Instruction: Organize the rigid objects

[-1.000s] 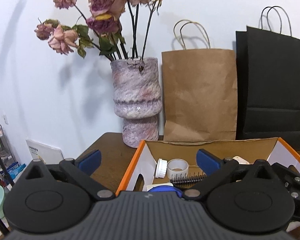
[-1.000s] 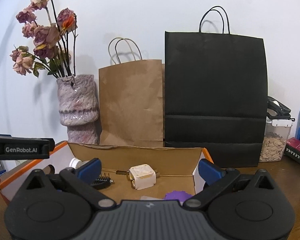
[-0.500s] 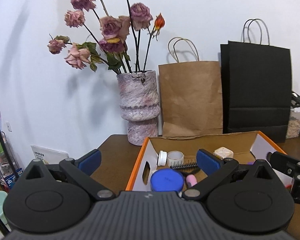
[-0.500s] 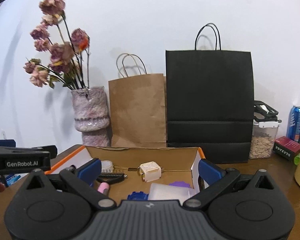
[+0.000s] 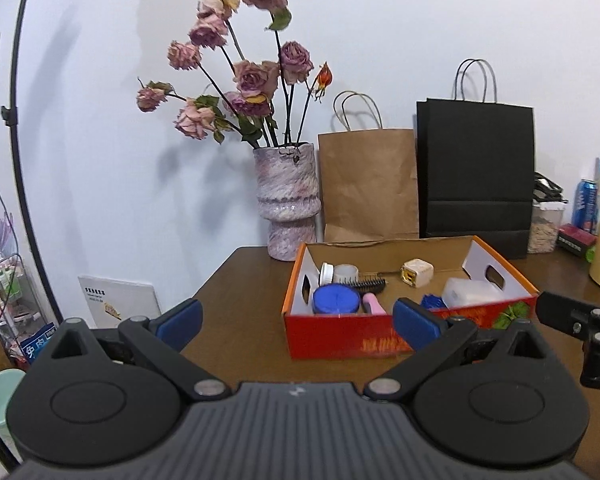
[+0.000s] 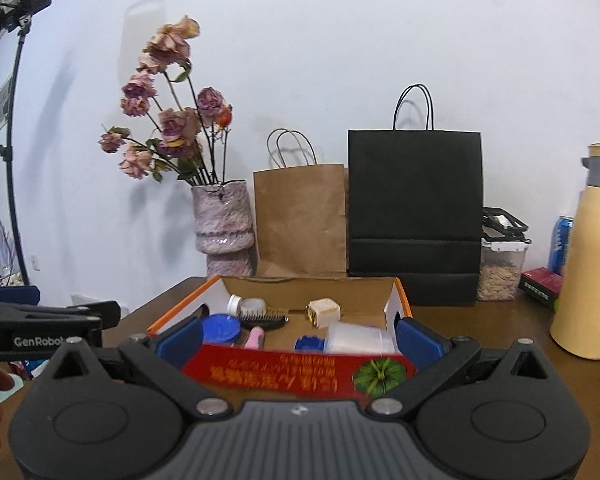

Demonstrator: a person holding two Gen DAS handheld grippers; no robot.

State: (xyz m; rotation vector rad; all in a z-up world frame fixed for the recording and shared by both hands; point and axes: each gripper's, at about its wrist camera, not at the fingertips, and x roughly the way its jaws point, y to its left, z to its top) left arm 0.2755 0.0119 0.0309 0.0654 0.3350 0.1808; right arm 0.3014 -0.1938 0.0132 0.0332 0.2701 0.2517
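A red and orange cardboard box stands on the brown table. It holds a blue round lid, a black hairbrush, a white tape roll, a cream plug, a clear plastic container and a pink item. My left gripper is open and empty, in front of the box's left end. My right gripper is open and empty, in front of the box.
A vase of dried roses, a brown paper bag and a black paper bag stand behind the box. A cream thermos, a seed jar and a can stand on the right. The table's left edge lies near the vase.
Both grippers have drawn back and up from over the box, so the whole box and its red front now show. Both stay open and empty.
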